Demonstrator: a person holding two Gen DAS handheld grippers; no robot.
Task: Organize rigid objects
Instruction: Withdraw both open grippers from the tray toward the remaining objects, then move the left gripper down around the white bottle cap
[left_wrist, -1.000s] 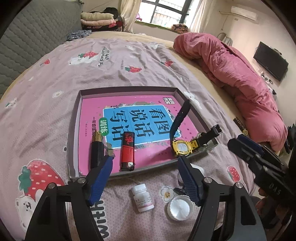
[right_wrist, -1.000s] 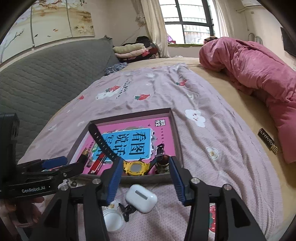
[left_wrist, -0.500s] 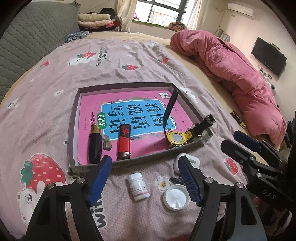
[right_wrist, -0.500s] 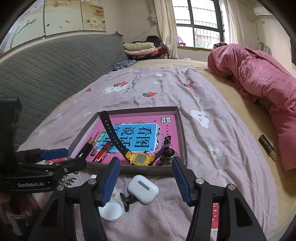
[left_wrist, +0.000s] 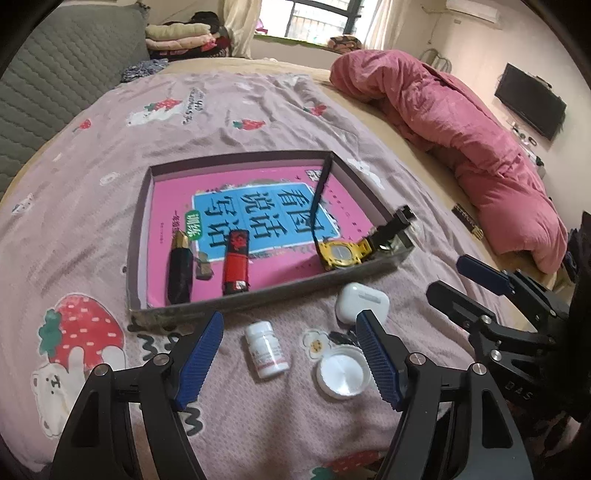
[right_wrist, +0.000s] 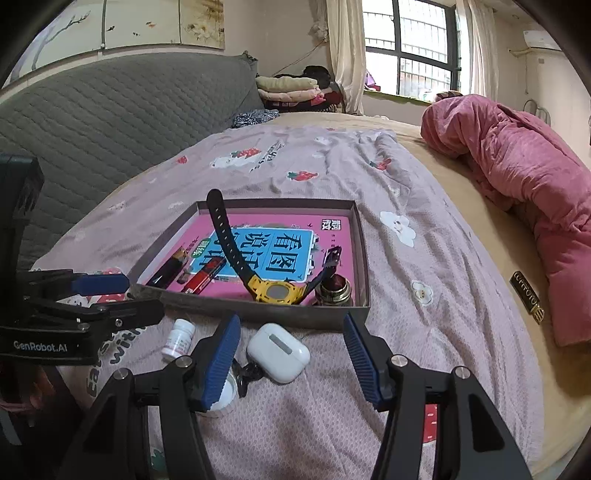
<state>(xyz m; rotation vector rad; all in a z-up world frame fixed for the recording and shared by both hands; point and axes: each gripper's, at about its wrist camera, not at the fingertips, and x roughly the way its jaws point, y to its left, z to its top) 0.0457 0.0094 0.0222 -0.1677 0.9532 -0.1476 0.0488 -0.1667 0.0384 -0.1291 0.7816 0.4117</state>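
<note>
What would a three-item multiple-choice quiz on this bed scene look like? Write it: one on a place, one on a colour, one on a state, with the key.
1. Where does the white earbud case lie?
A. inside the tray
B. on the bedspread, just outside the tray's near wall
C. on the pink quilt

2. What colour is the watch body?
A. yellow
B. green
C. white

3. How do the jaws of the right gripper stand?
A. shut on the earbud case
B. shut on nothing
C. open, holding nothing

Key: 1 B, the case rests on the bedspread in front of the tray. 2 A, the watch body in the tray is yellow with dark straps. 3 C, both blue pads stand apart with a gap to either side of the case.
</note>
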